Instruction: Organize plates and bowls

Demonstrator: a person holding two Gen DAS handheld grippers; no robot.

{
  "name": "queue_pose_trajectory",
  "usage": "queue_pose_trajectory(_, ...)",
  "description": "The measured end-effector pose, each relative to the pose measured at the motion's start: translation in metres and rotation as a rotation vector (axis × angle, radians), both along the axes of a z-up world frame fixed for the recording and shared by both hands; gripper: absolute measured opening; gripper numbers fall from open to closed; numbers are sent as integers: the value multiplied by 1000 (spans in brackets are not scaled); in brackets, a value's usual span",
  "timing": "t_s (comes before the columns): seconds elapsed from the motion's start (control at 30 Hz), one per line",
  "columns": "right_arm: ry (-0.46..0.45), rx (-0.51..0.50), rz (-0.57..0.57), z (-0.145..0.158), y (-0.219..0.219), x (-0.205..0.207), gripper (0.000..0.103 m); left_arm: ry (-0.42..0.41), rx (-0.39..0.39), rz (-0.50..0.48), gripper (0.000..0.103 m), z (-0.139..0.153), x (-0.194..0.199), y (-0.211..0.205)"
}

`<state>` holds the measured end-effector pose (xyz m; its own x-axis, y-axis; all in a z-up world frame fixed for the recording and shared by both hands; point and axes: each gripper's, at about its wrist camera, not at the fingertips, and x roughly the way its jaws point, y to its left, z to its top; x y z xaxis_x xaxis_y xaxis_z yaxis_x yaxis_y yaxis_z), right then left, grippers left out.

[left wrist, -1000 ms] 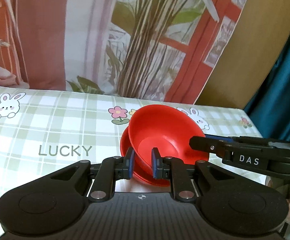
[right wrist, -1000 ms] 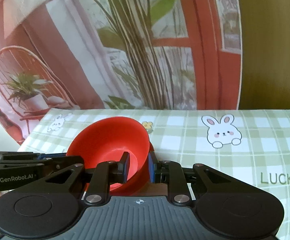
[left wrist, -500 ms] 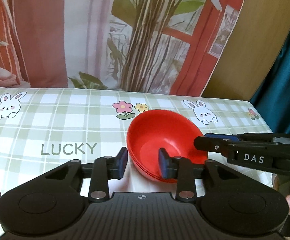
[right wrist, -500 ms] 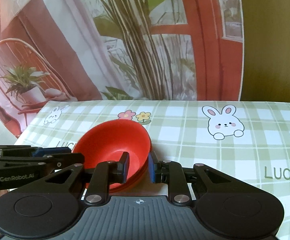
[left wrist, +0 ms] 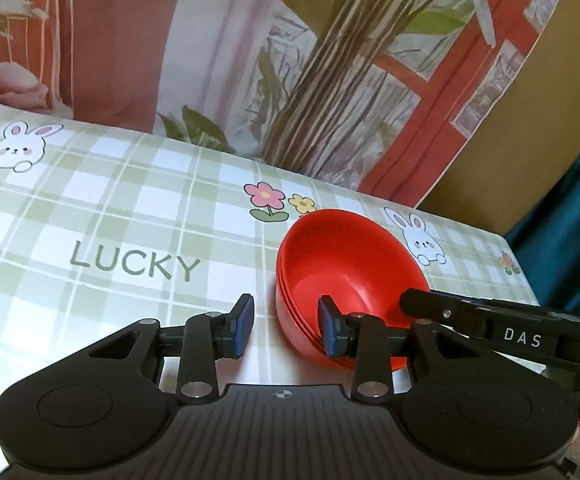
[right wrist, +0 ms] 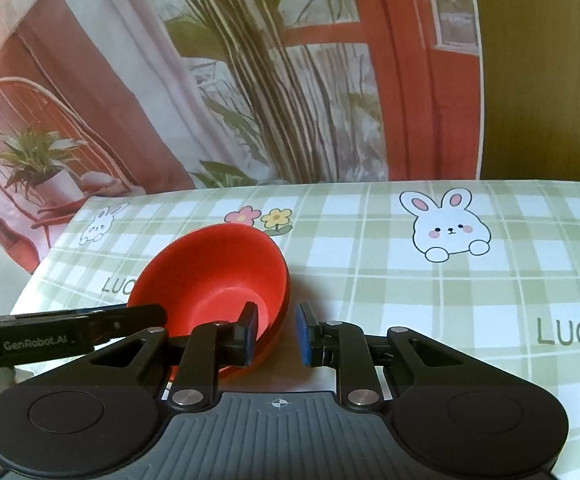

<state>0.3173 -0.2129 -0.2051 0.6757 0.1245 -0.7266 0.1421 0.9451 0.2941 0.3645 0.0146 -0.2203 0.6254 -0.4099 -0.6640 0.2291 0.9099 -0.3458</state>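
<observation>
The left gripper (left wrist: 286, 330) stands spread, its blue-padded fingers (left wrist: 243, 326) straddling the near rim of a nested stack of glossy red plastic bowls (left wrist: 346, 276) without pinching it; one pad sits inside the top bowl, the other outside. The right gripper (right wrist: 276, 334) is likewise spread across the opposite rim, one pad inside, one outside on the cloth. Neither grips anything, which suggests a release once the top bowl has seated squarely in the ones beneath. The stack rests upright on the surface (left wrist: 138, 216), covered in a green-and-white checked cloth printed with rabbits, flowers and the word LUCKY, just beside a pink and a yellow flower motif (left wrist: 278, 202). A printed backdrop of curtains and plants (left wrist: 330, 60) hangs behind.
</observation>
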Motion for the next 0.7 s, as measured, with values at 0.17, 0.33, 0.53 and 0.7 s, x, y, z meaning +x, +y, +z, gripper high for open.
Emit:
queue_pose_trajectory(0.17,21,-7,29,-1,2,5,18,21,-46,9,27,-5,2,-2)
queue_pose_trajectory(0.33,18,-9,32,2,5,2,17,10,-17,10,24,-1,-4,-6)
queue_pose_trajectory(0.53,-18,3,25,17,7,-9,17,-13,8,9,24,13,-17,-7)
queue_pose_trajectory(0.7,-51,8,23,32,10,-20,17,-46,22,18,24,31,-31,-7)
